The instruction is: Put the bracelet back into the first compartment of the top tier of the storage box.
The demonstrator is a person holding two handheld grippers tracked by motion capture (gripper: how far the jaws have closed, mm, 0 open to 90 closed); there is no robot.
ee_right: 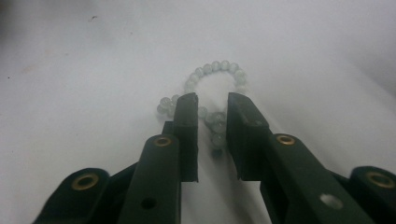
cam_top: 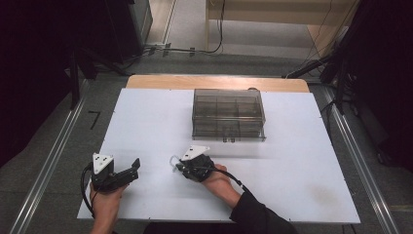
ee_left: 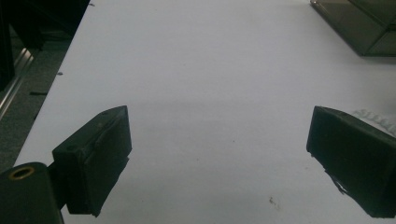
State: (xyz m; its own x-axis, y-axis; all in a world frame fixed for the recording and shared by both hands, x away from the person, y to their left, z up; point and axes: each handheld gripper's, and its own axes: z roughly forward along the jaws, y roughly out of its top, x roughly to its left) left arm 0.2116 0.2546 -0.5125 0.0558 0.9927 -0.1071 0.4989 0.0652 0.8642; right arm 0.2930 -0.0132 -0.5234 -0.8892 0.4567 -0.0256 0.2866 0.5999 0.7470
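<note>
Between my right gripper's [ee_right: 212, 109] slightly parted jaws lie some beads of the bracelet [ee_right: 212, 81], its loop ahead; my left gripper [ee_left: 219, 140] gapes wide, farther off.

Both grippers were black with brass-ringed screw holes, each topped by 1 grey 3-cornered plate and trailing a black cable; the right sleeve [cam_top: 258, 214] looked black, perhaps.

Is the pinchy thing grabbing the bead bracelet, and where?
Not quite: the right gripper has part of the bead bracelet between its jaws, but they aren't pressing it. The left gripper holds nothing.
</note>
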